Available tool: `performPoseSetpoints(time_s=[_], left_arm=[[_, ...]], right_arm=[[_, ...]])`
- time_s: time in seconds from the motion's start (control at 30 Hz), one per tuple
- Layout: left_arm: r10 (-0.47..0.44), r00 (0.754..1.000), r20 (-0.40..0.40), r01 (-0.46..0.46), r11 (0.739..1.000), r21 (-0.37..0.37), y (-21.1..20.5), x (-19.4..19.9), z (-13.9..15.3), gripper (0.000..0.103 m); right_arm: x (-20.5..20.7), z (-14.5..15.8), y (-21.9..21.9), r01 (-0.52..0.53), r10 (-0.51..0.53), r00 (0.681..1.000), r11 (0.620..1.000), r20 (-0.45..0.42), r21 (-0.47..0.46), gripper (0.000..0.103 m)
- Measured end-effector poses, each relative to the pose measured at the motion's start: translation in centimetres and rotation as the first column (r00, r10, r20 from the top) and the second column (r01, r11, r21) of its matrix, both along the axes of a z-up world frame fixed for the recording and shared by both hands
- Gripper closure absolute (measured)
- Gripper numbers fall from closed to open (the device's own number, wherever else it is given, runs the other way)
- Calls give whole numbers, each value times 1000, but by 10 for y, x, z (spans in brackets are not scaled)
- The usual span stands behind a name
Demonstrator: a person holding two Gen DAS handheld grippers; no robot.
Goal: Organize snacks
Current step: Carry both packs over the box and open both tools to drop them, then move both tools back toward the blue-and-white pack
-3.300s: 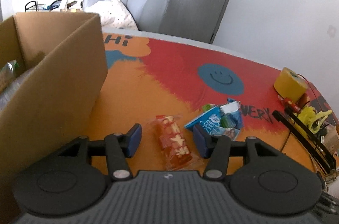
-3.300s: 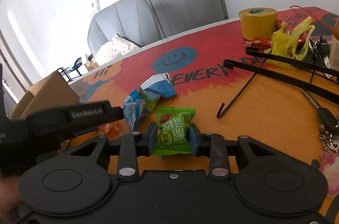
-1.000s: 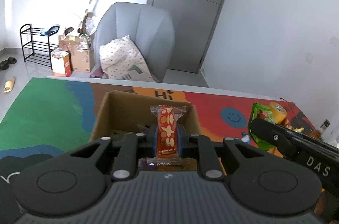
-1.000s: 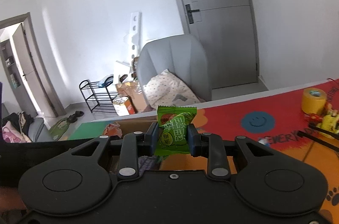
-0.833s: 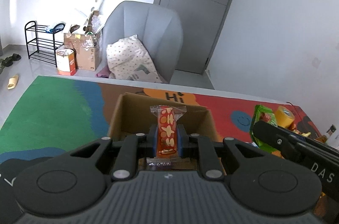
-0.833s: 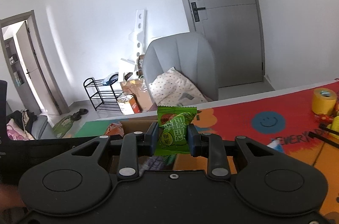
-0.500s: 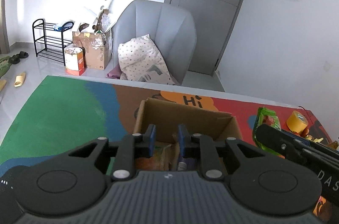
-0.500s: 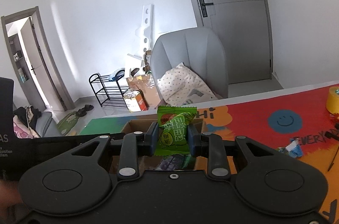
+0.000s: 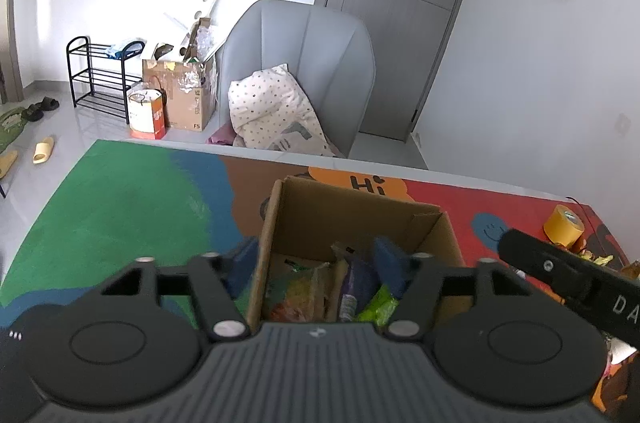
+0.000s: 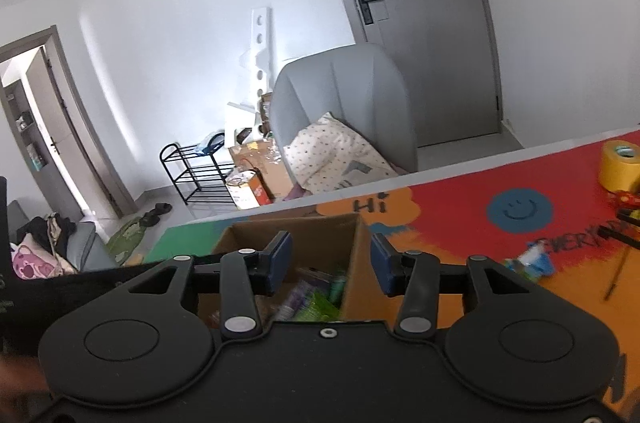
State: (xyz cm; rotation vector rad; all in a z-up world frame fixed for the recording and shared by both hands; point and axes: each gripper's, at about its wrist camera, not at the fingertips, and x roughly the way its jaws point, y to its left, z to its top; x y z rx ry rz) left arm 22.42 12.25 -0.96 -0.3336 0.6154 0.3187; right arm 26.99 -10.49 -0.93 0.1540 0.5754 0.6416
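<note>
Left gripper [image 9: 316, 259] spread wide, nothing pinched, hanging right over the cardboard box [image 9: 352, 215]; snack packets [image 9: 340, 291] piled inside just below. Right gripper [image 10: 330, 259] also spread and empty, with only its view catching a blue wrapper [image 10: 532, 263] off right.
</note>
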Motion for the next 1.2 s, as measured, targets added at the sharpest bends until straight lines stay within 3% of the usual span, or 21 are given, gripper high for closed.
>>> performPoseSetpoints(time_s=[0.07,0.37,0.53,0.7,1.2], left_arm=[[-11,1000,8,11,1000,0,-5,-3,1,24],[-30,1000,-8,30,999,11,-30,-7,1,12],[-42,999,7,42,999,19,-48,-9,6,8],[-66,998,5,65,998,10,-65,-7,7,7],[-146,989,-23,146,989,7,-117,8,-1,1]], right_arm=[[-1,-1,-7,13,-13,1000,1000,-3,-10,52],[-5,-4,-41,59,-60,998,998,-24,-10,43],[-8,-1,-60,82,-83,997,997,-10,-4,22],[-7,0,-82,110,-110,994,994,-13,9,8],[7,-17,-137,166,-166,984,986,-64,5,0]])
